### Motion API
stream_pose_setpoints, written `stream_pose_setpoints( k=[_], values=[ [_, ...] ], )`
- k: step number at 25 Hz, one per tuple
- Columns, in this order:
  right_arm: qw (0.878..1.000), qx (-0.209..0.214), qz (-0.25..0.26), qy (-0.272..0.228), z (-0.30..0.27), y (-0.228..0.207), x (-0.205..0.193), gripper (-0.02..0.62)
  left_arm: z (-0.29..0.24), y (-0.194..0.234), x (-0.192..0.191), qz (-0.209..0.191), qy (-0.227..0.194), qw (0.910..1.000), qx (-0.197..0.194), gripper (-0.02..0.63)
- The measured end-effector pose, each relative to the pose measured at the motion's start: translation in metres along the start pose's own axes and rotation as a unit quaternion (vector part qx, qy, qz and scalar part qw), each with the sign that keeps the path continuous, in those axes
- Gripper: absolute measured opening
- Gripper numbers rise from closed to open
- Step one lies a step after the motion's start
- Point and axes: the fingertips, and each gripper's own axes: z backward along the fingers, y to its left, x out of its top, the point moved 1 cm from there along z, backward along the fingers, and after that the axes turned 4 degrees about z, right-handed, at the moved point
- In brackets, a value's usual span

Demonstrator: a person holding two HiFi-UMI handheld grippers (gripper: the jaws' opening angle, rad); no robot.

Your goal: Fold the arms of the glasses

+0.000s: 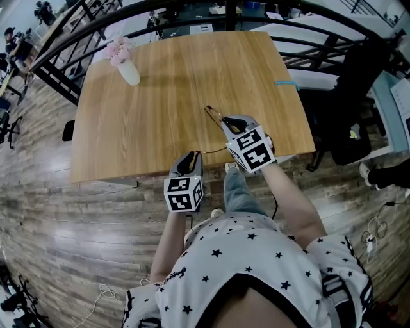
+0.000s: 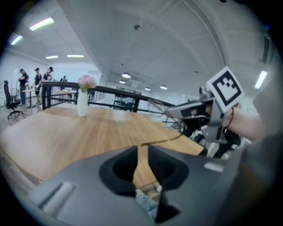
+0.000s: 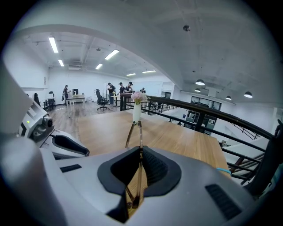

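Note:
The thin-rimmed glasses [image 1: 214, 115] hang just over the wooden table [image 1: 154, 122], near its front edge. My right gripper [image 1: 228, 123] is shut on their frame; in the right gripper view the rim [image 3: 134, 132] sticks out past the right gripper [image 3: 139, 151] toward the vase. One arm of the glasses [image 1: 211, 151] stands out sideways to the left. Its end lies at the mouth of my left gripper [image 1: 191, 156]. In the left gripper view the arm [image 2: 161, 140] runs from the left gripper [image 2: 141, 148] to the right gripper [image 2: 185, 109]. The left jaws stand apart, with wood showing between them.
A white vase of pink flowers [image 1: 128, 69] stands at the table's far left corner. A black railing [image 1: 192, 19] runs behind the table. A small blue thing [image 1: 286, 82] lies at the right edge, and a dark chair [image 1: 359, 96] stands beyond it.

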Motion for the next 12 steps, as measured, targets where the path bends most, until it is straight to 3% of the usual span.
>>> stream_pose_setpoints(
  k=[12],
  values=[
    [1.000,0.011,0.002,0.002,-0.004,0.012,-0.010,0.031,-0.005,0.006,0.012,-0.001,-0.023,0.9997,0.011,0.052]
  ],
)
